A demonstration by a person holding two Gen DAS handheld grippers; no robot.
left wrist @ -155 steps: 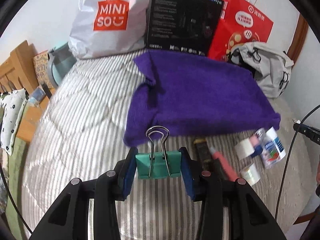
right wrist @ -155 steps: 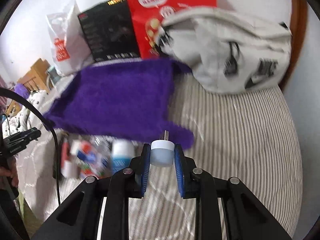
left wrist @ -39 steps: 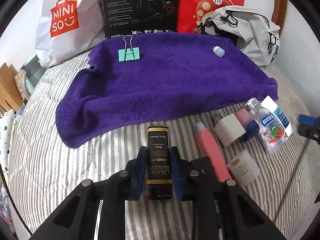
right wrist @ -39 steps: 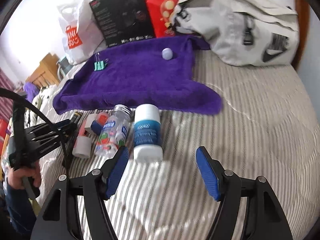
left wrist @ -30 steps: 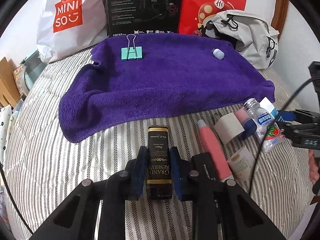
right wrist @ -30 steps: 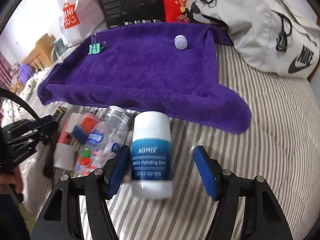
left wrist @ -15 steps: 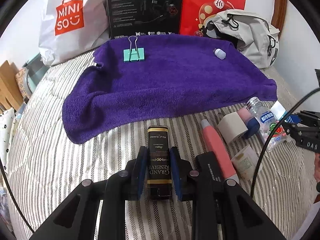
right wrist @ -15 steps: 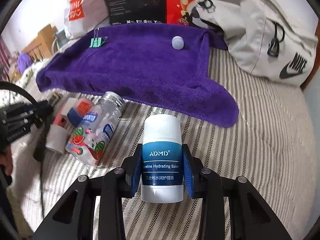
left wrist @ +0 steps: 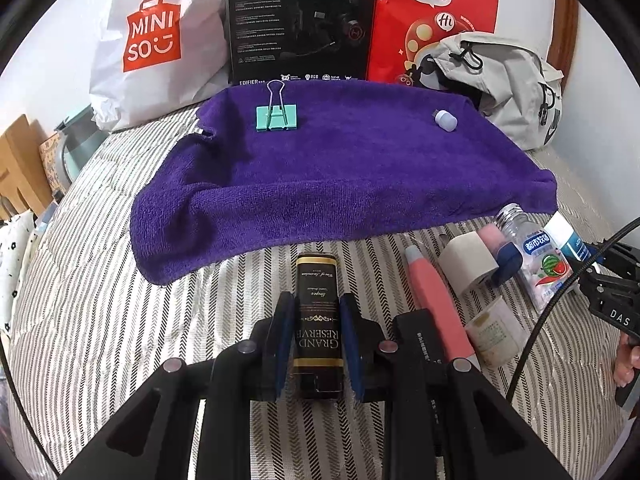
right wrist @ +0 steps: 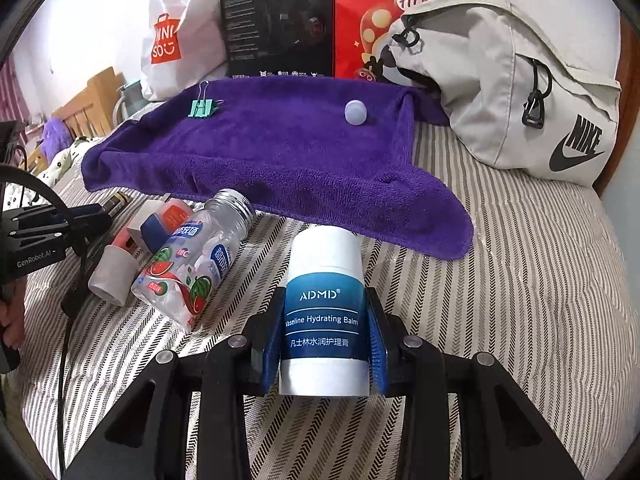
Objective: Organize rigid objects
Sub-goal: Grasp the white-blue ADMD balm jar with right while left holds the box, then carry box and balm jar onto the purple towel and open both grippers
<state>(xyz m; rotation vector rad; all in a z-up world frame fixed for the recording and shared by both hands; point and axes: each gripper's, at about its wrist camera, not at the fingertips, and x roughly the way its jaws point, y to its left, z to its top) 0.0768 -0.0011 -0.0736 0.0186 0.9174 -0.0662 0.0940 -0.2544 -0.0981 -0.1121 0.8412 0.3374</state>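
Observation:
A purple towel (left wrist: 352,176) lies spread on the striped bed, with a green binder clip (left wrist: 277,117) at its far left and a small lilac plug (left wrist: 446,120) at its far right. My left gripper (left wrist: 318,342) is shut on a black "Grand Reserve" box (left wrist: 317,320) just in front of the towel's near edge. My right gripper (right wrist: 325,344) is shut on a white-and-blue balm stick (right wrist: 325,312), near the towel's front right corner (right wrist: 432,220). The clip (right wrist: 203,107) and plug (right wrist: 355,112) also show in the right wrist view.
On the bed right of the black box lie a pink tube (left wrist: 436,300), a tape roll (left wrist: 468,264), a small jar (left wrist: 496,332) and a clear candy bottle (left wrist: 536,256). A white bag (left wrist: 152,40), black box (left wrist: 300,20), red bag (left wrist: 432,20) and grey backpack (right wrist: 512,80) stand behind.
My right gripper has shut on the balm stick, which lay between open fingers a second ago, and lifted it slightly. My left gripper still holds the black box and has drifted little.

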